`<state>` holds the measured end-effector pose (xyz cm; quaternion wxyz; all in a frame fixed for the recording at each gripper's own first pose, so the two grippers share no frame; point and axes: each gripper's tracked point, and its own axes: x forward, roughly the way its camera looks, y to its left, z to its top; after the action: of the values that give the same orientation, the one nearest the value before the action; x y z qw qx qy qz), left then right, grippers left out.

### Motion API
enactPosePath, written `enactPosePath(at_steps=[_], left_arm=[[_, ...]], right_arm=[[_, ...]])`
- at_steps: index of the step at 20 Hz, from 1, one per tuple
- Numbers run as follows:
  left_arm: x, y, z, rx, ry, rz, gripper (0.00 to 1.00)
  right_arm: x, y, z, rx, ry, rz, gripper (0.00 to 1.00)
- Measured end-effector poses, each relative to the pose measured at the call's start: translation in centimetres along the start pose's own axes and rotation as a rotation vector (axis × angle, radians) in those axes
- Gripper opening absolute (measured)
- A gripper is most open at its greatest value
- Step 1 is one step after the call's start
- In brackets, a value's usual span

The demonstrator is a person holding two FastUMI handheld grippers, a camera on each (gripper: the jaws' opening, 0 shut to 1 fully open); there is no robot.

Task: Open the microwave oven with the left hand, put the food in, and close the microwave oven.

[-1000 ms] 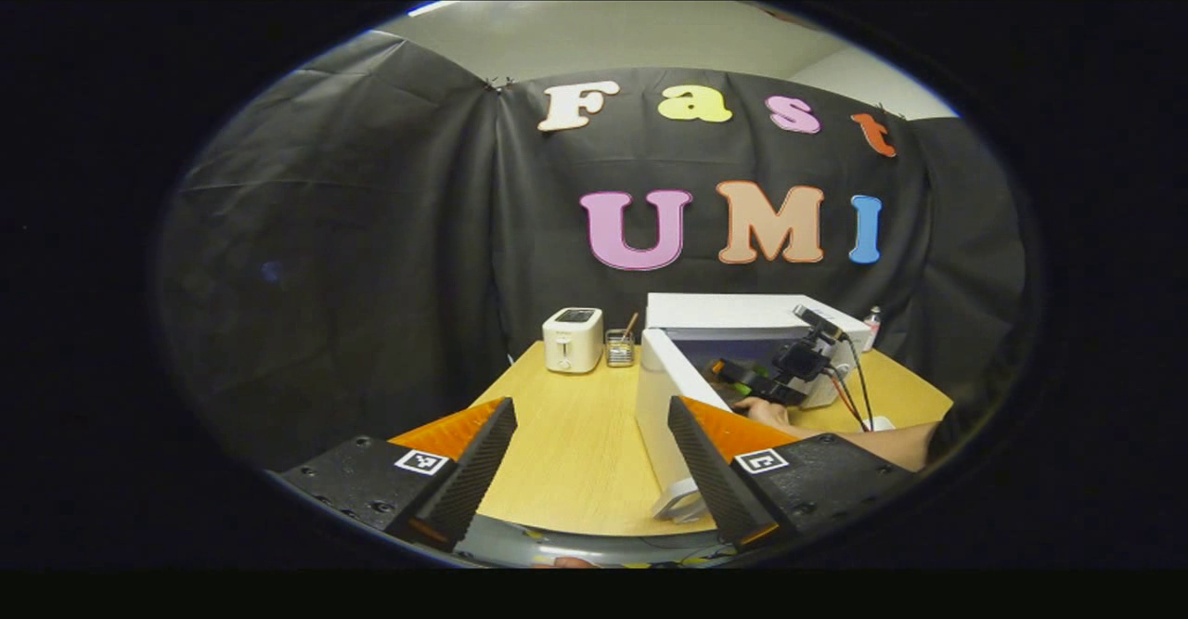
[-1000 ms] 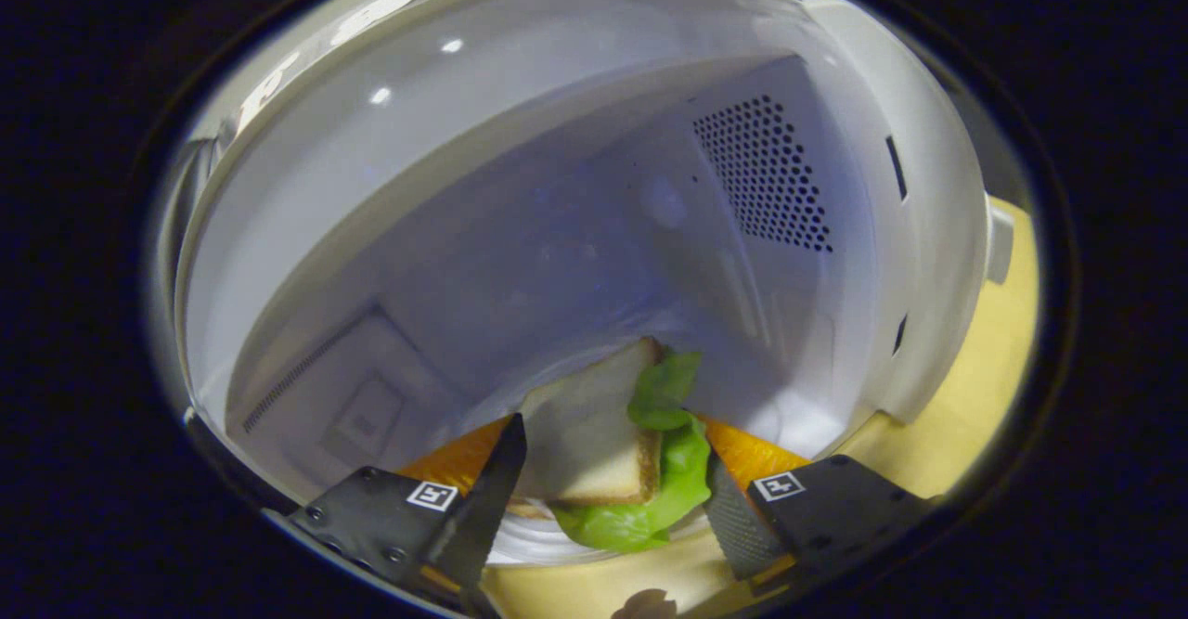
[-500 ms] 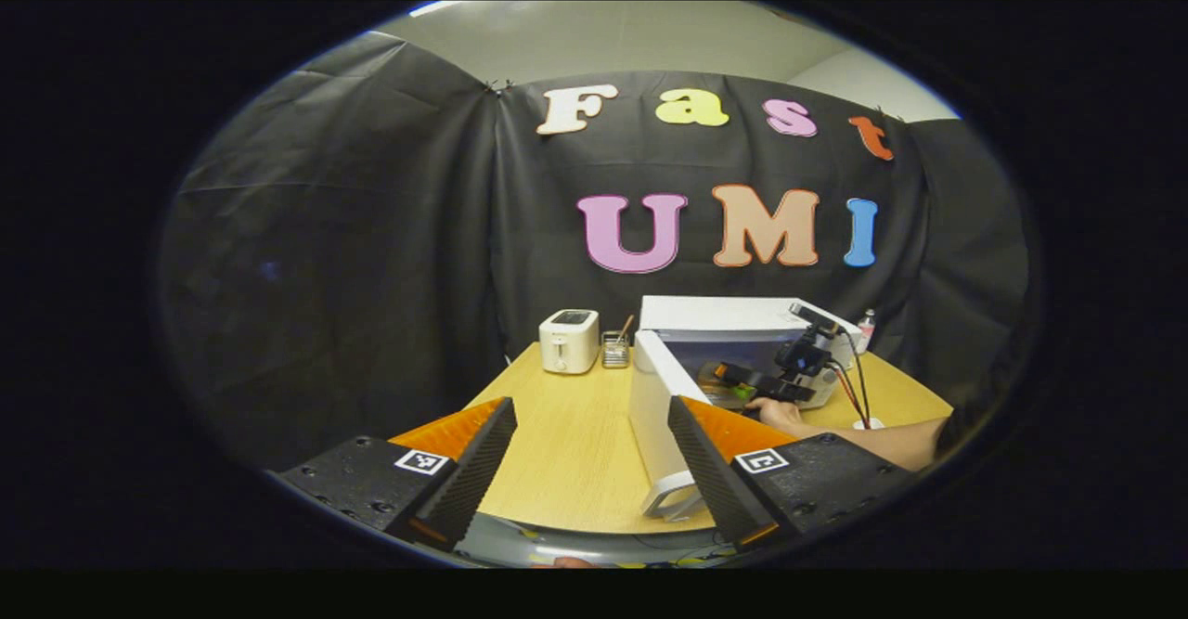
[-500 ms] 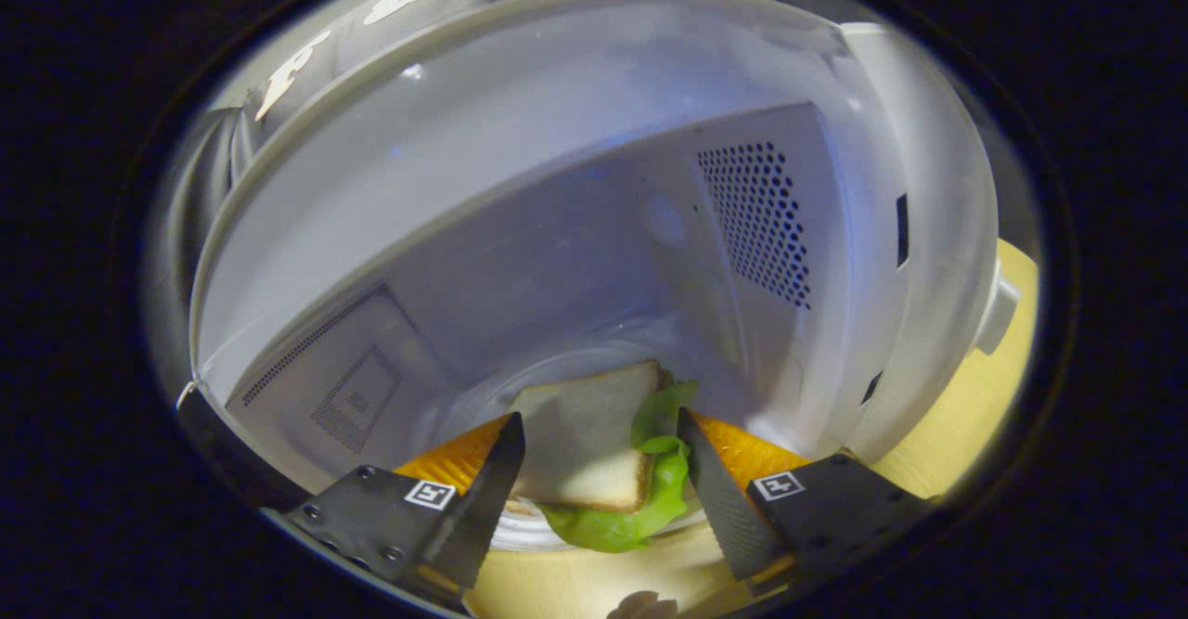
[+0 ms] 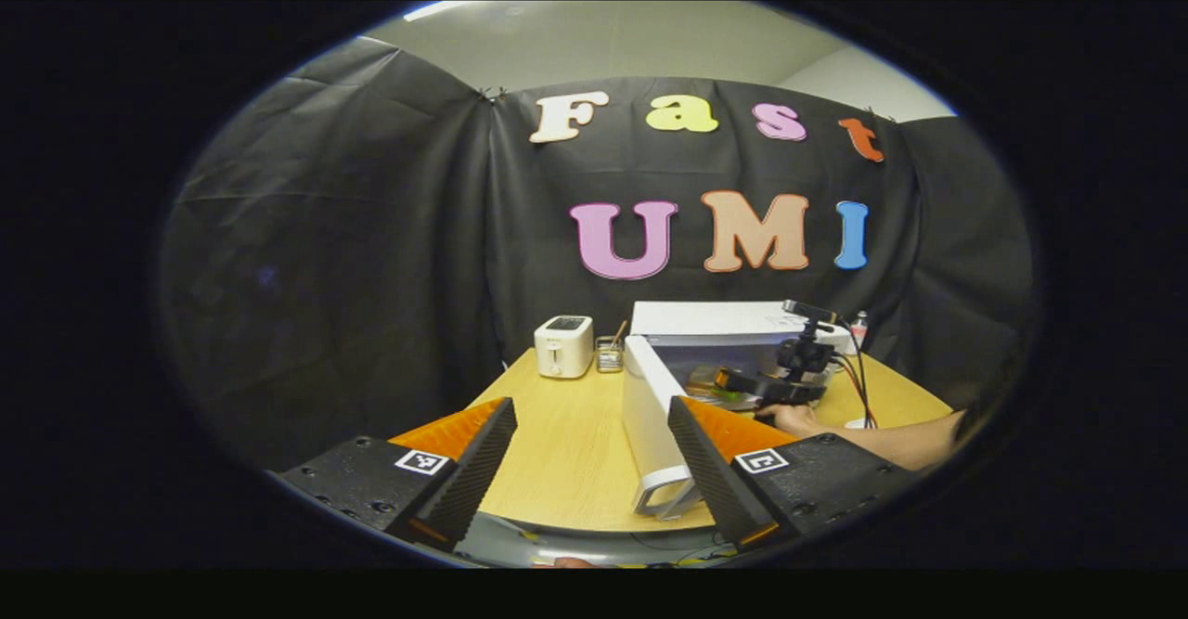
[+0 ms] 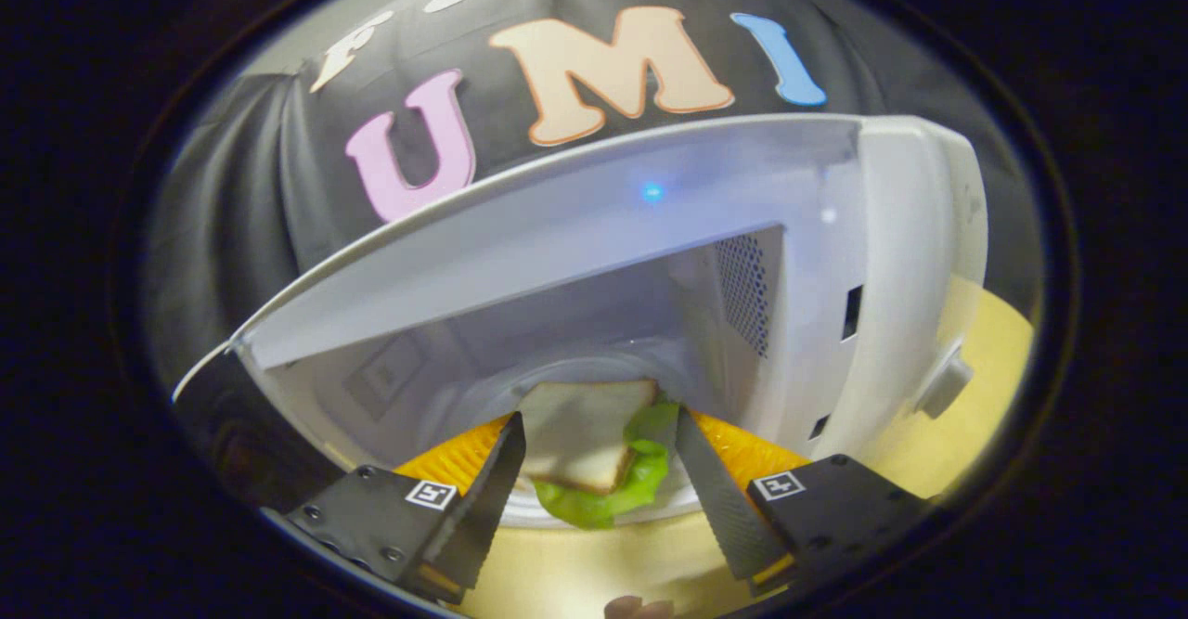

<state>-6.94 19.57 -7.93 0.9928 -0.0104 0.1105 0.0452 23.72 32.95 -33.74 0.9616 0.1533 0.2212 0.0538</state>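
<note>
While the white box-shaped microwave oven [image 5: 733,322] sits on the far right of the pale wooden table [image 5: 566,443], its white door [image 5: 650,424] stands swung wide open toward the near side. In the left gripper view, the left gripper [image 5: 594,470] waits near the table's front edge with its fingers wide apart and nothing between them. A small white toaster [image 5: 563,345] stands far off to the left of the oven. The right gripper [image 5: 742,382], held by a hand [image 5: 794,418], reaches to the oven's mouth.

In the right gripper view, the right gripper [image 6: 594,470] has its fingers apart. The sandwich of white bread and green lettuce [image 6: 594,447] lies between them on the round glass plate [image 6: 520,387] inside the oven. I cannot tell if the fingers touch it.

I think the food is in. To do this step well, pull the right gripper straight back without bumping the sandwich. Then the left gripper should push the door gently until it shuts.
</note>
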Motion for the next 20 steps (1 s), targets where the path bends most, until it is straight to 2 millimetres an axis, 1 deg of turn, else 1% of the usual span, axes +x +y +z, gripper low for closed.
enactPosePath(at_steps=[2,3,5,6,7,8,9,10,11,12,13,14,15,16,17,20], left_arm=[[-0.2,0.0,0.1,0.003,-0.010,0.003,0.96],[-0.1,0.1,0.2,-0.003,-0.018,0.004,0.96],[-0.3,0.5,0.0,-0.013,-0.027,0.021,0.96],[-0.2,0.8,-0.5,-0.014,-0.022,0.034,0.95],[-0.3,1.2,-1.0,-0.014,-0.013,0.043,0.94],[-0.5,1.5,-1.5,-0.015,-0.011,0.049,0.96],[-0.5,1.7,-1.6,-0.015,-0.012,0.054,0.98],[-0.6,2.0,-2.0,-0.015,-0.009,0.061,0.94],[-0.6,2.2,-2.3,-0.012,-0.010,0.065,0.95],[-0.6,2.6,-2.8,-0.010,-0.007,0.074,0.96],[-0.4,2.8,-3.2,-0.009,-0.005,0.081,0.94],[-0.3,2.9,-3.8,-0.012,0.002,0.086,0.94],[-0.3,3.2,-4.1,-0.016,0.002,0.091,0.94],[-0.1,3.4,-4.5,-0.018,-0.003,0.097,0.94],[0.2,3.5,-5.0,-0.022,0.007,0.100,0.96],[1.1,3.6,-6.6,-0.023,0.031,0.100,0.96]], right_arm=[[-2.3,0.1,0.2,-0.063,-0.002,0.060,0.92],[-3.5,-0.3,0.1,-0.090,0.007,0.076,0.92],[-6.3,-0.9,1.1,-0.108,-0.005,0.113,0.92],[-7.6,-1.5,1.7,-0.115,-0.010,0.120,0.92],[-9.0,-2.0,2.6,-0.121,-0.021,0.132,1.00],[-10.3,-2.8,3.6,-0.133,-0.033,0.132,1.00],[-11.7,-3.3,4.7,-0.143,-0.052,0.144,0.92],[-13.2,-3.8,5.7,-0.156,-0.066,0.148,0.92],[-14.6,-4.4,6.7,-0.167,-0.078,0.155,1.00],[-15.8,-4.9,7.6,-0.178,-0.087,0.161,1.00],[-17.0,-5.5,8.5,-0.193,-0.103,0.160,1.00],[-18.2,-5.9,9.6,-0.208,-0.123,0.162,0.92],[-19.3,-6.4,10.7,-0.214,-0.143,0.161,0.92],[-20.4,-6.7,11.5,-0.210,-0.156,0.160,1.00],[-21.3,-7.0,12.3,-0.204,-0.165,0.164,0.92],[-23.5,-7.9,14.8,-0.211,-0.214,0.156,0.92]])
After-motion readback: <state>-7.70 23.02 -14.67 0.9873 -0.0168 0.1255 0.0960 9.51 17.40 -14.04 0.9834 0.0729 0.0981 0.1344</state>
